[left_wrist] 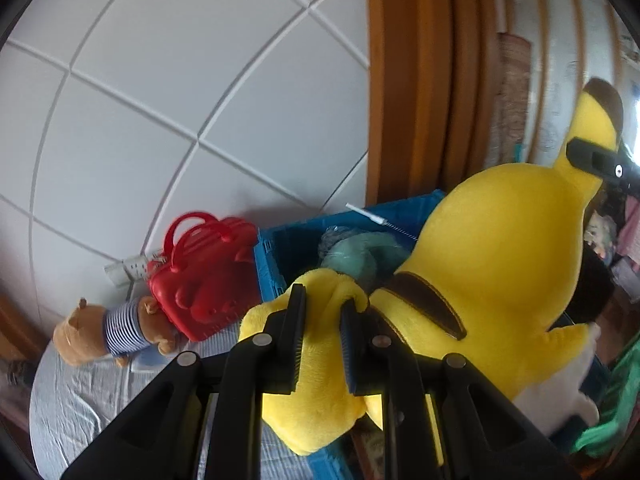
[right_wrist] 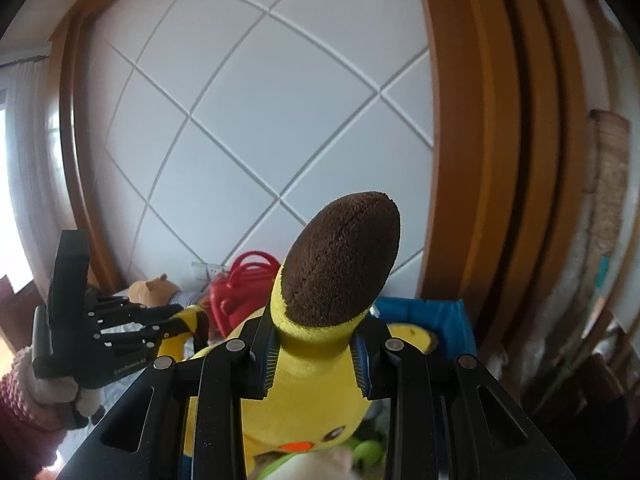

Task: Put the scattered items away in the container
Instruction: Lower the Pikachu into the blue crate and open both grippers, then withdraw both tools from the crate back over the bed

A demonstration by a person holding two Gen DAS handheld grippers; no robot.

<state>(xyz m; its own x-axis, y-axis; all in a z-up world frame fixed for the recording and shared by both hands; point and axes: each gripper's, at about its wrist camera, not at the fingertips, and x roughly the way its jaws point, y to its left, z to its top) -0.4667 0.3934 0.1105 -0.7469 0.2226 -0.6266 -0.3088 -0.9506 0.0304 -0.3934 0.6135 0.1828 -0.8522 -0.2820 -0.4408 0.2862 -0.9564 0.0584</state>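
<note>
At lower centre, the left gripper (left_wrist: 320,312) jaws pinch the fuzzy yellow plush toy (left_wrist: 492,248). The right gripper (right_wrist: 316,344) jaws clamp its brown-tipped ear (right_wrist: 344,256) above the blue plastic crate (left_wrist: 280,248).

Pale lettering on the left gripper (right_wrist: 188,322) body reads roughly "GenRobot AI" (small, slightly blurred).

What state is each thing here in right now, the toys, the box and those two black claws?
yellow plush toy: held up over the box, gripped at two places.
left gripper: shut on the plush's yellow limb.
right gripper: shut on the ear, below its brown tip.
blue crate: open, soft things inside.
red toy bag: outside the crate, on the bed.
teddy bear: lying on the bed, beside the bag.
</note>
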